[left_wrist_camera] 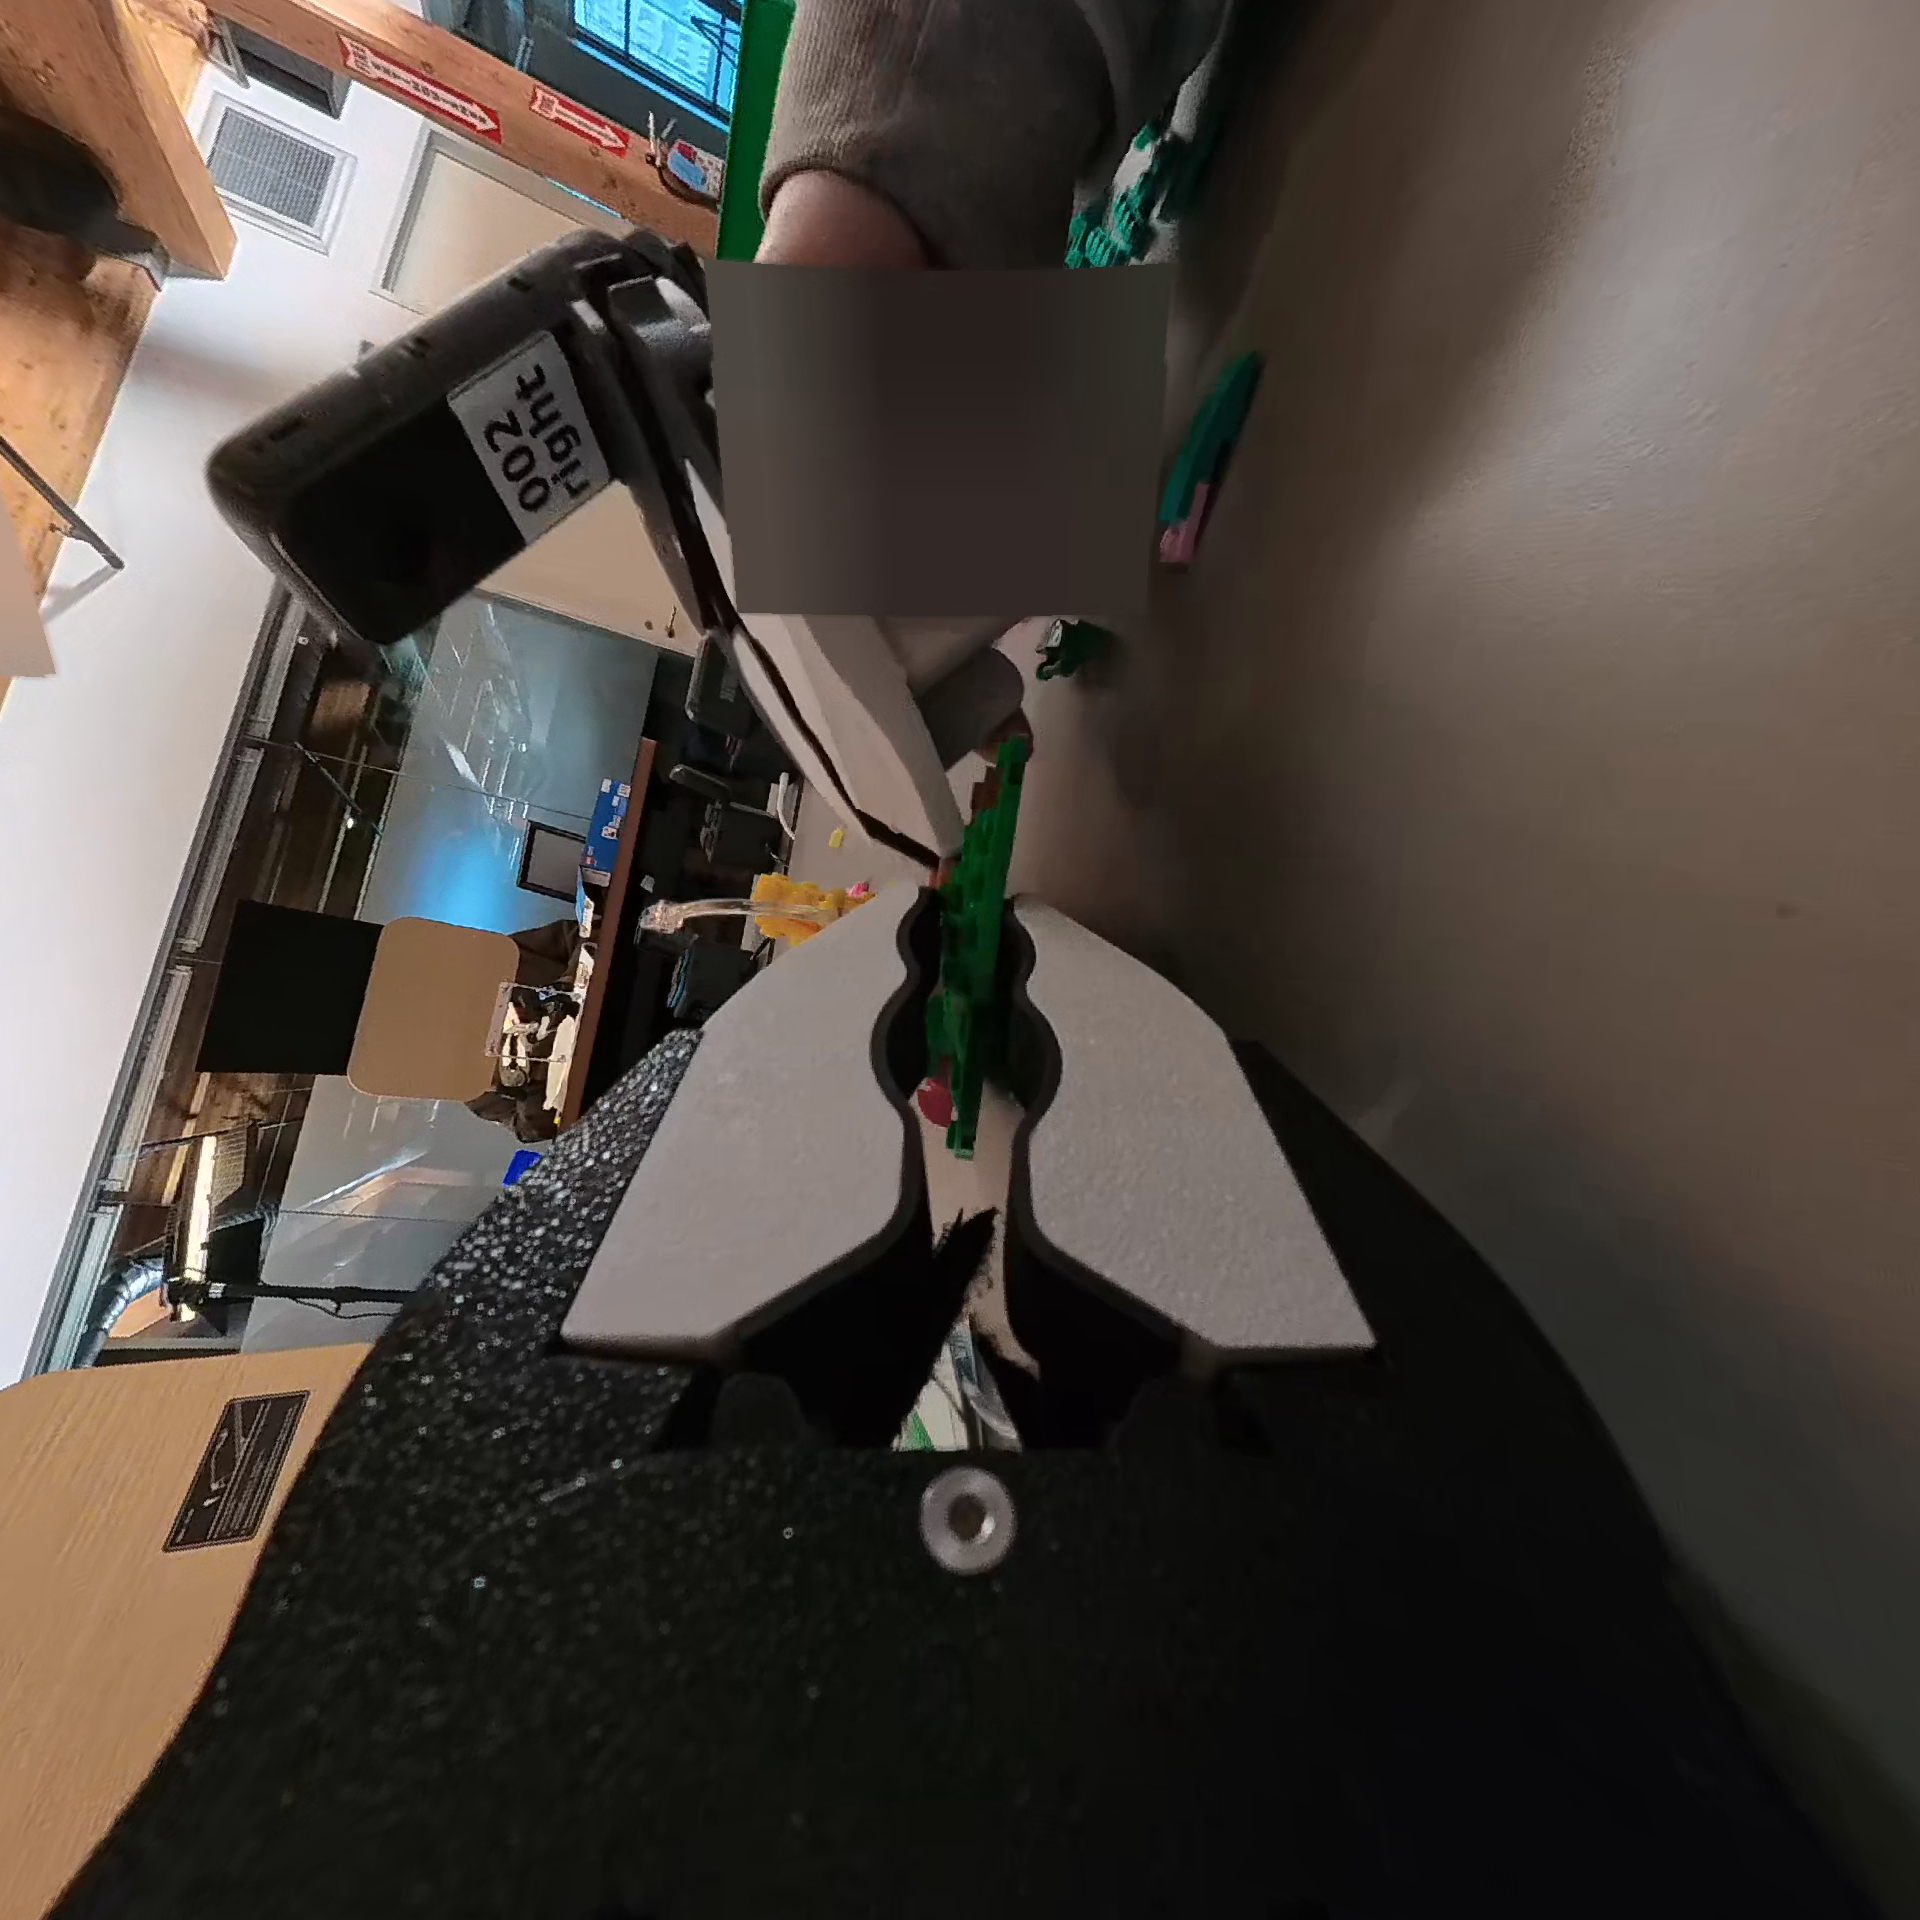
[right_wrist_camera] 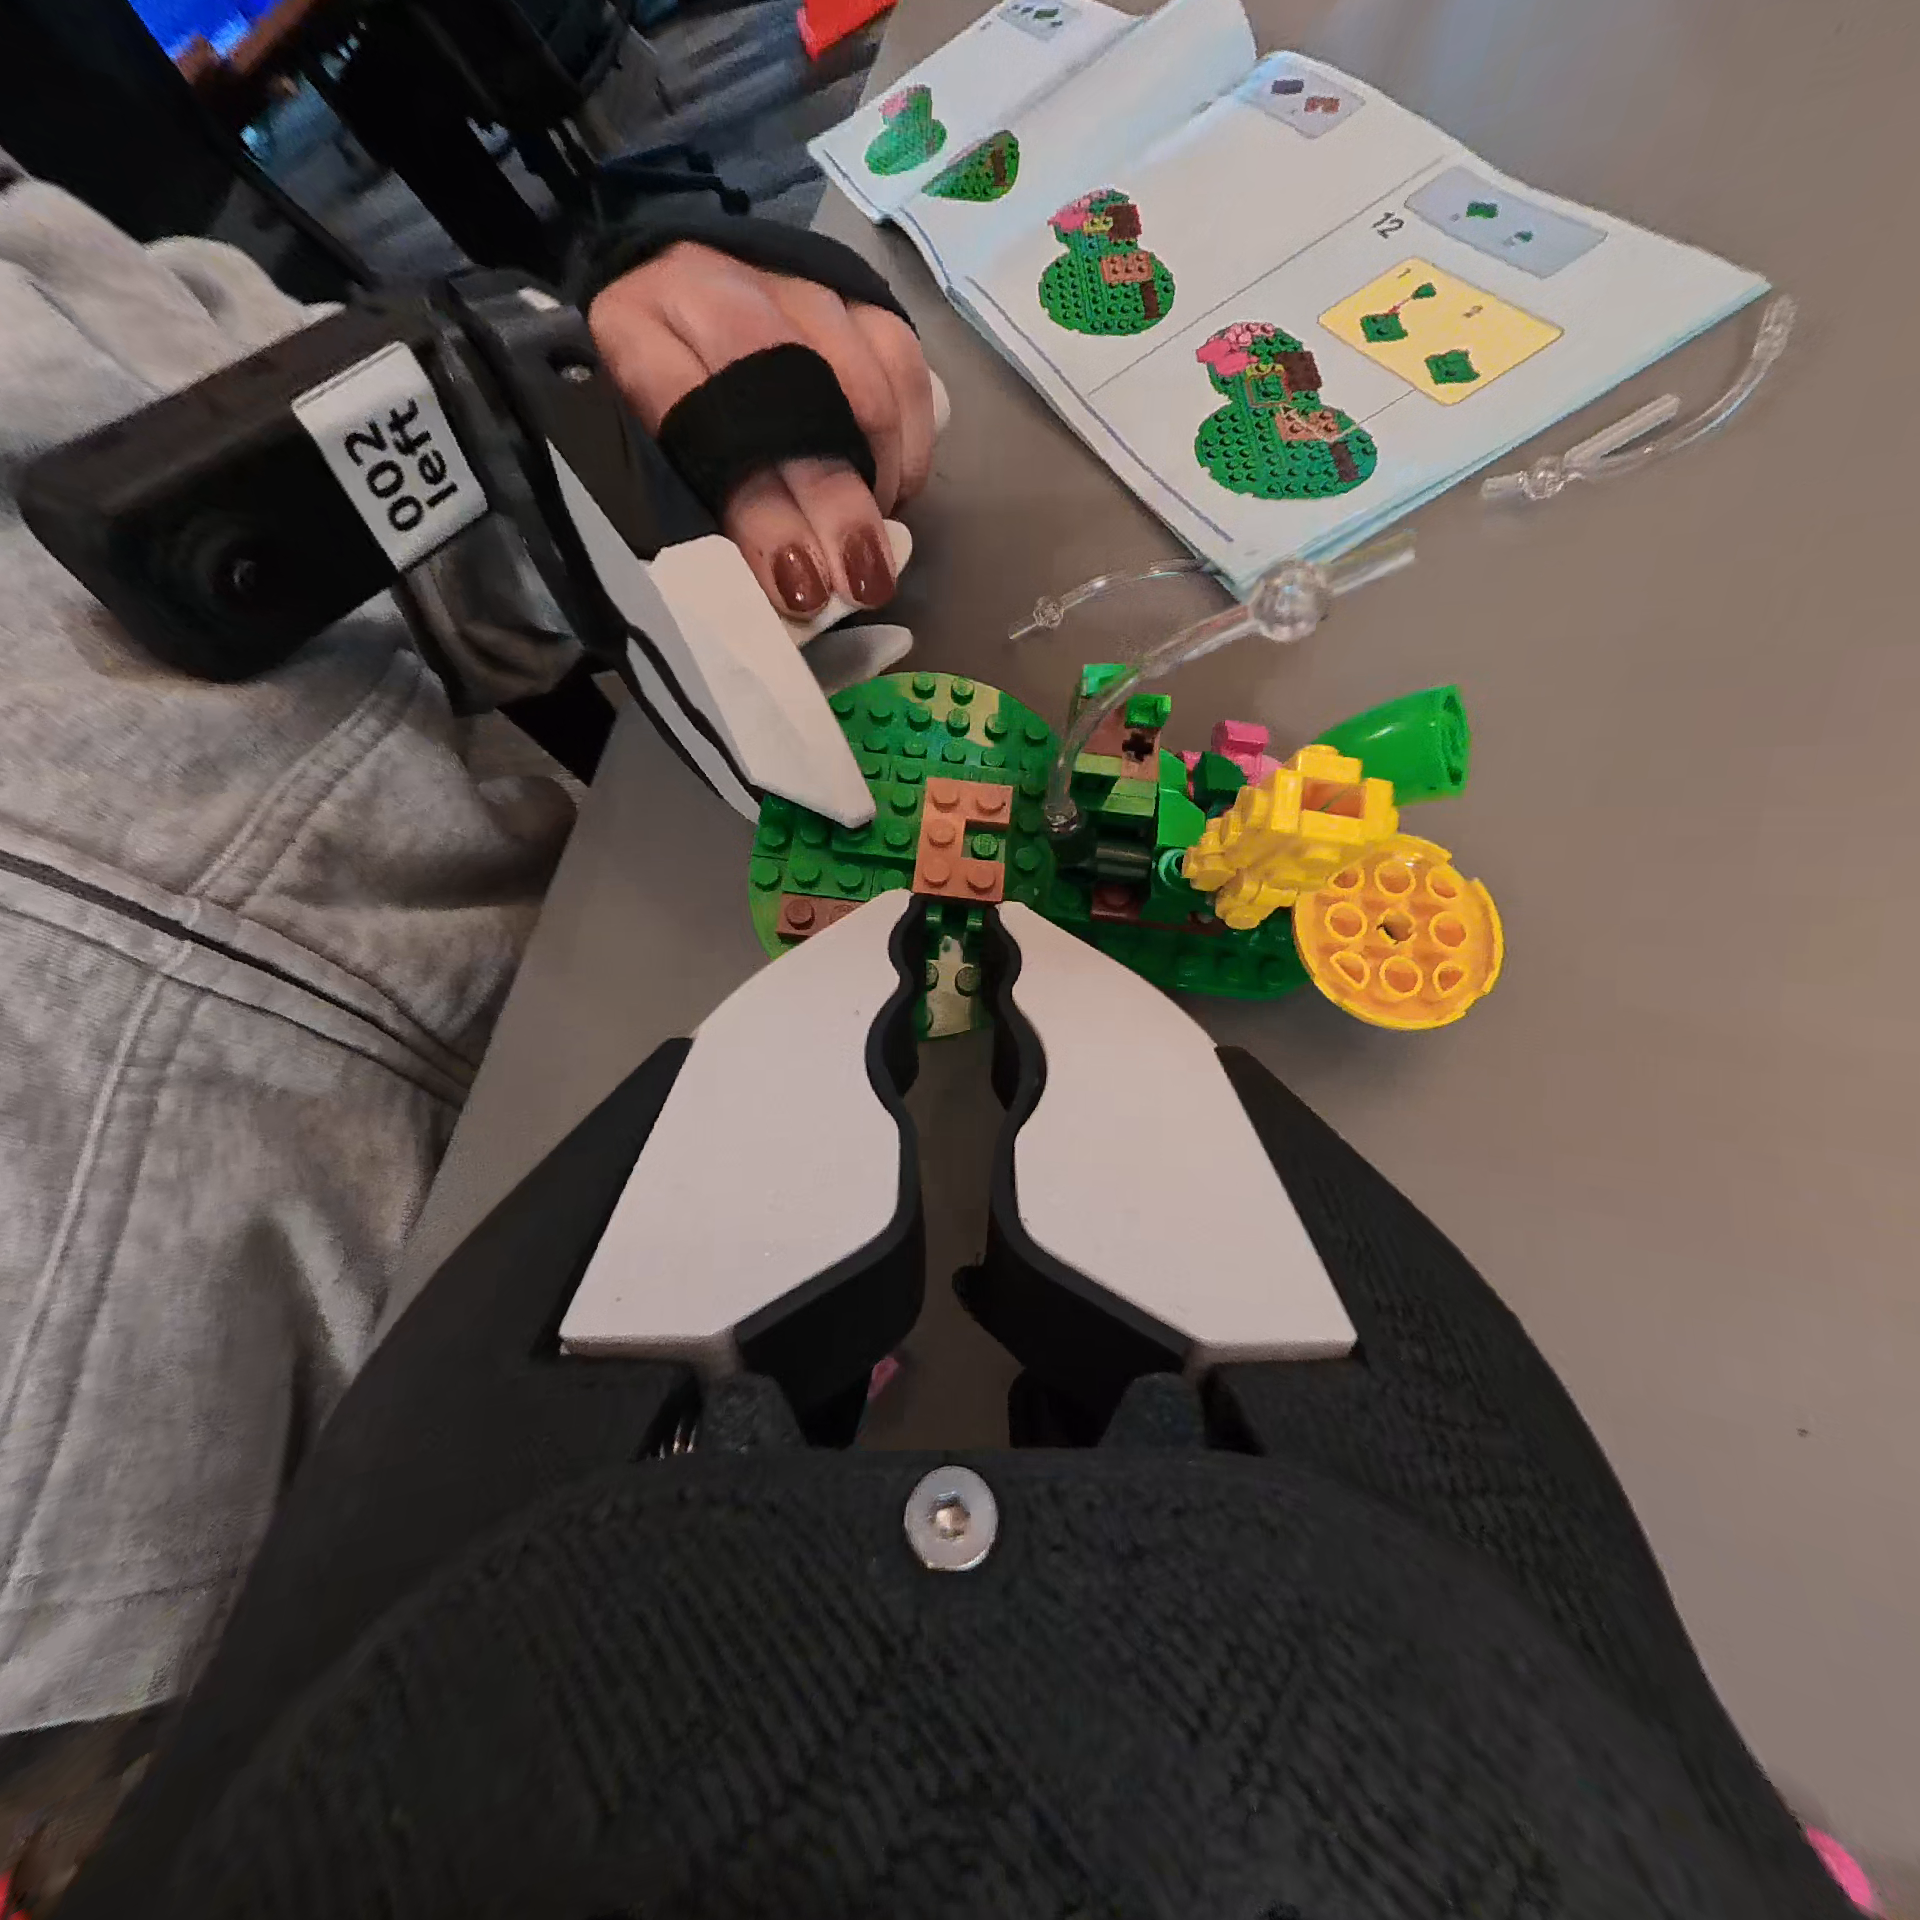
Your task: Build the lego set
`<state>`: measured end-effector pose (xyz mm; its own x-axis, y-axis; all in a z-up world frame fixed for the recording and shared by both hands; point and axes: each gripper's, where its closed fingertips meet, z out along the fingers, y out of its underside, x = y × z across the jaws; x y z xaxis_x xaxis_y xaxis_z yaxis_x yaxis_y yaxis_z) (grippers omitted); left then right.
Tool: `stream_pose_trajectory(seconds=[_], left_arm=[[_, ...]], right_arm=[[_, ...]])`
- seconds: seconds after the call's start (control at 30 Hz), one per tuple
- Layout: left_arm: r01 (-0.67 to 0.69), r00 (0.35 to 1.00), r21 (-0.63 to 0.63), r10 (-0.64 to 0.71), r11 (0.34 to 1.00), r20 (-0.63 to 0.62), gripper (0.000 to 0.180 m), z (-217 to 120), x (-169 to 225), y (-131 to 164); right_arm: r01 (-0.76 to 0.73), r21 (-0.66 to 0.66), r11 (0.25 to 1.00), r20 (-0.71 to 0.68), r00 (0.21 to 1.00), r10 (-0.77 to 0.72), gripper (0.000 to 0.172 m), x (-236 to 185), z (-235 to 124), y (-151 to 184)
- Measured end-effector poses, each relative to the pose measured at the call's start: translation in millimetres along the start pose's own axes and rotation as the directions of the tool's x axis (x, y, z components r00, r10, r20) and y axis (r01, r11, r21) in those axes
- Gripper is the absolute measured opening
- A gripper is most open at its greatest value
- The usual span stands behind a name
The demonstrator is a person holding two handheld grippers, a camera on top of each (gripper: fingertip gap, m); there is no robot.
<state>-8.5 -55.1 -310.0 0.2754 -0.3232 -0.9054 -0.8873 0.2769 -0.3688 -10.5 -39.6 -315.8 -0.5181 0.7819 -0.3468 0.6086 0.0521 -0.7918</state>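
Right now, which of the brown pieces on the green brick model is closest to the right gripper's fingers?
The light brown C-shaped plate, directly ahead of the right gripper. The darker brown pieces sit off to the left edge and farther right by the yellow flower.

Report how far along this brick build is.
Done: brown plate and yellow flower sit on the green base plate. In hand: left gripper clamps its edge; right gripper pinches a small green piece beside the brown plate. Left: clear rods lie loose by the open booklet.
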Motion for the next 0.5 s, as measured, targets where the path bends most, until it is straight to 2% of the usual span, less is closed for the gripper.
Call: stream_pose_trajectory(seconds=[0.27,0.5], left_arm=[[0.011,1.000,-0.002,-0.011,1.000,-0.002,0.010,0.1,0.6,0.6],[0.015,1.000,-0.003,-0.015,1.000,-0.002,0.010,0.4,0.8,0.9]], right_arm=[[0.117,-0.011,0.993,-0.065,0.991,-0.117,0.008,0.6,-0.3,-1.0],[0.159,-0.022,0.987,-0.101,0.982,-0.160,0.008,1.6,-0.5,-2.0]])
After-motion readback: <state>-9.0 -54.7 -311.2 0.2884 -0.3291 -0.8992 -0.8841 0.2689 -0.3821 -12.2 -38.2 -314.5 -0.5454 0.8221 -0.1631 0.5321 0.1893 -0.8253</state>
